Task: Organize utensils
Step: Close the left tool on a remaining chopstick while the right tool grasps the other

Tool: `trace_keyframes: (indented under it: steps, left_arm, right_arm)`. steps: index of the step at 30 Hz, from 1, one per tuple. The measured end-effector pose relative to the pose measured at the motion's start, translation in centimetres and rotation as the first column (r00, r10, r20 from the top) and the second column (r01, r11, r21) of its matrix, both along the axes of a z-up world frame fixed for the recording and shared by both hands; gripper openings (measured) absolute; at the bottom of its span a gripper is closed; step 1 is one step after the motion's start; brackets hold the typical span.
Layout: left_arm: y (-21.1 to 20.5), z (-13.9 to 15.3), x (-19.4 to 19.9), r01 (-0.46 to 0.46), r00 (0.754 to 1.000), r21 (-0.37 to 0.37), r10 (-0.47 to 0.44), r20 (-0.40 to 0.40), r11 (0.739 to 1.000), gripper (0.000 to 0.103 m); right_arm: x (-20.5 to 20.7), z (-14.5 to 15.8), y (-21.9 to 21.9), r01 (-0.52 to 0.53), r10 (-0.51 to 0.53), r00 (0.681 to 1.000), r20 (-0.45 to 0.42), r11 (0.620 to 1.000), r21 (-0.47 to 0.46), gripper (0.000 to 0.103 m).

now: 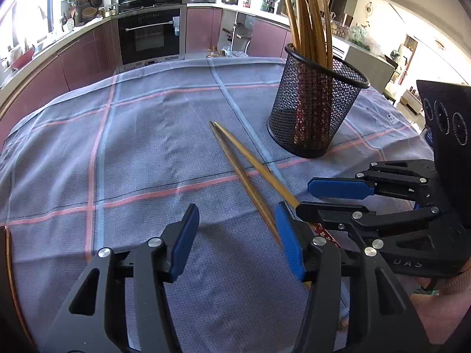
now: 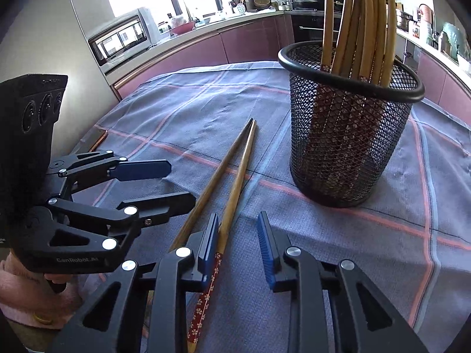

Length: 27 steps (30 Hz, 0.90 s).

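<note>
Two wooden chopsticks [image 1: 235, 158] [image 2: 232, 176] with red flowered handles lie side by side on the checked cloth, tips pointing away. My left gripper [image 1: 238, 241] is open low over the cloth, and one chopstick runs close by its right finger [image 1: 290, 244]. My right gripper [image 2: 238, 247] is open too. One chopstick lies between its jaws against the left pad [image 2: 210, 244], well apart from the right pad. The other chopstick passes outside that left finger. Each gripper shows in the other's view [image 1: 318, 198] [image 2: 176, 185]. A black mesh cup [image 1: 312, 117] [image 2: 347, 147] holds several upright chopsticks [image 1: 306, 14] [image 2: 362, 14].
The grey-blue cloth with pink and pale stripes [image 1: 132, 153] [image 2: 397, 235] covers the table. Its wooden edge shows at the left [image 1: 7, 264]. Kitchen counters, an oven [image 1: 150, 32] and a microwave [image 2: 120, 35] stand beyond. A hand in a pink sleeve [image 2: 17, 288] holds the left gripper.
</note>
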State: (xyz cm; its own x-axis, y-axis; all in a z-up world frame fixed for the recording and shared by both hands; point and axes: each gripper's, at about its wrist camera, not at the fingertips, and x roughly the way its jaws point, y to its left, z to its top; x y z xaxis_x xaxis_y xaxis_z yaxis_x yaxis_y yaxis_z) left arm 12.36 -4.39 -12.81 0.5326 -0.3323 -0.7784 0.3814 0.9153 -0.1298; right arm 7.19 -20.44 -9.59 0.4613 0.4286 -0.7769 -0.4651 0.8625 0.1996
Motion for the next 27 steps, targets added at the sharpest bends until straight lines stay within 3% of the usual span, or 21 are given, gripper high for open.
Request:
trace_keyframes:
  steps: [3, 9, 20, 27]
  left_arm:
    - [-0.5, -0.3, 0.2, 0.008, 1.000, 0.010, -0.008, -0.005, 1.000, 0.049]
    - [-1.0, -0.3, 0.2, 0.025, 1.000, 0.004, -0.025, -0.013, 1.000, 0.031]
    - [-0.6, -0.4, 1.6, -0.003, 0.999, -0.006, 0.002, -0.032, 1.000, 0.032]
    - [-1.0, -0.6, 2.2, -0.012, 0.999, -0.010, 0.012, -0.033, 1.000, 0.018]
  right_arm:
    - [0.1, 0.0, 0.0, 0.000, 0.000, 1.000, 0.000, 1.000, -0.002, 0.025]
    - [0.4, 0.0, 0.0, 0.001, -0.001, 1.000, 0.001, 1.000, -0.002, 0.023]
    - [1.6, -0.2, 0.6, 0.017, -0.017, 1.000, 0.013, 1.000, -0.006, 0.022]
    - [2.2, -0.4, 0.9, 0.040, -0.040, 0.999, 0.016, 0.999, 0.001, 0.010]
